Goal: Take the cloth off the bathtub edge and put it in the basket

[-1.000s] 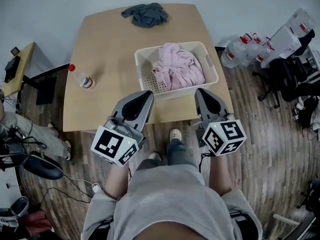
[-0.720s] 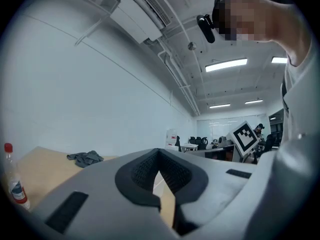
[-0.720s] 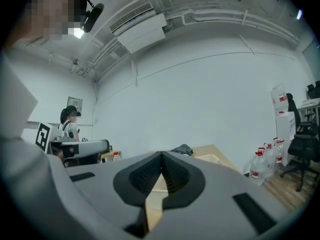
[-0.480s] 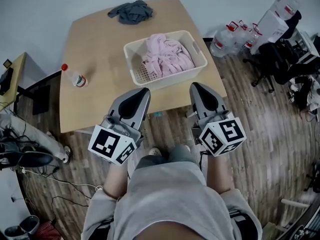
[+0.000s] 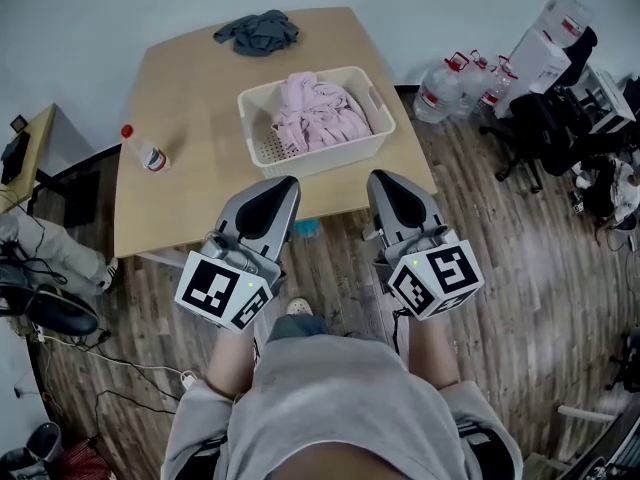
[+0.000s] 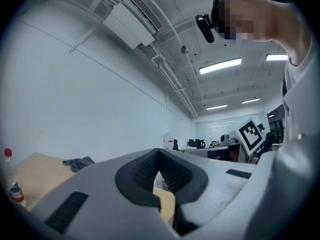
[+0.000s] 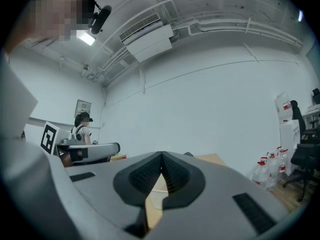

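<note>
Both clenched on nothing, the left gripper [image 5: 288, 184] and right gripper [image 5: 377, 179] are held level short of the table's [image 5: 190, 98] near edge, and the table has drawn further off in the last second as the person backs away. The pink cloth [image 5: 318, 108] lies heaped in the basket [image 5: 330, 155], close to the near edge and right of its middle, so the drop looks done. A grey cloth [image 5: 257, 31] lies at the far edge; no bathtub shows.
</note>
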A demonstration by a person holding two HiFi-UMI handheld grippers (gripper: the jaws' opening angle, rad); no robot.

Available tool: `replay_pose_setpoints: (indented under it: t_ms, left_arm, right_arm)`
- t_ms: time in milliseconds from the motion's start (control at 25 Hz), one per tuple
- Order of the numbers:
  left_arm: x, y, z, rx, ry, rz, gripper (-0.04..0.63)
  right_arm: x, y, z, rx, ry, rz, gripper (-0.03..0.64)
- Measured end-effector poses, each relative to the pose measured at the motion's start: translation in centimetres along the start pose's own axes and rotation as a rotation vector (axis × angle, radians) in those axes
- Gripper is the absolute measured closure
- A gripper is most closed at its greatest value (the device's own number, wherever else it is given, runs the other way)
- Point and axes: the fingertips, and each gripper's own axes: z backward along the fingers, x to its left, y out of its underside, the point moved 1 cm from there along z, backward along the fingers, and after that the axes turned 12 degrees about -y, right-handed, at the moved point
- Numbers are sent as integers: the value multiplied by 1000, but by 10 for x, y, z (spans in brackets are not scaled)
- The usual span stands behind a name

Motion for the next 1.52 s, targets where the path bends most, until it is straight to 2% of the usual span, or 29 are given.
replay_pose_setpoints:
  t_ms: [720,1080,1520]
  left_arm:
    - [-126,1,38,5,-35,-19,598]
    - [-159,6,60,13,-54,-29,598]
    - [-177,4,71,7,-57,-34,598]
  right_arm:
    - [19,-5,122,-8,-62,15,607]
    - [33,3,155,-6,-95,10,607]
    - [41,4,175,-11,-101,10,607]
